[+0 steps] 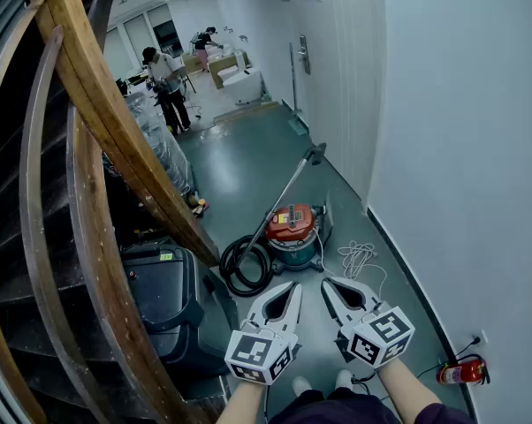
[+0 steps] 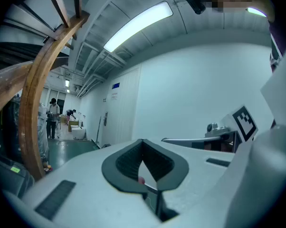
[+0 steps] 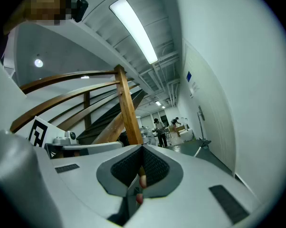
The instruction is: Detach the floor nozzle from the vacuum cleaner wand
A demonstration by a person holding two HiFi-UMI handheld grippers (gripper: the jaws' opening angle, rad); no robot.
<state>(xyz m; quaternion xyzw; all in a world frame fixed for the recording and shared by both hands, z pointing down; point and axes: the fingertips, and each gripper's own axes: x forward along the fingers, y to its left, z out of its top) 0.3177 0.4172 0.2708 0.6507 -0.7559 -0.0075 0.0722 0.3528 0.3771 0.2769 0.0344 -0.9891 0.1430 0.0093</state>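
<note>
In the head view a red and teal canister vacuum cleaner (image 1: pixel 292 230) stands on the green floor ahead of me. Its black hose (image 1: pixel 246 268) is coiled at its left. The thin metal wand (image 1: pixel 290 190) slants up and away from it, and the dark floor nozzle (image 1: pixel 316 154) sits on its far end near the wall. My left gripper (image 1: pixel 292 286) and right gripper (image 1: pixel 329 283) are held side by side, short of the vacuum, roughly level. Both are shut with nothing between the pads. The left gripper (image 2: pixel 143 141) and right gripper (image 3: pixel 142 148) show closed, empty jaws in their own views.
A curved wooden stair railing (image 1: pixel 116 140) fills the left, with a black case (image 1: pixel 164 294) at its foot. A white wall (image 1: pixel 460 148) runs along the right. A loose white cable (image 1: pixel 359 256) and a red fire extinguisher (image 1: pixel 460 374) lie near it. Two people (image 1: pixel 166 82) stand far down the corridor.
</note>
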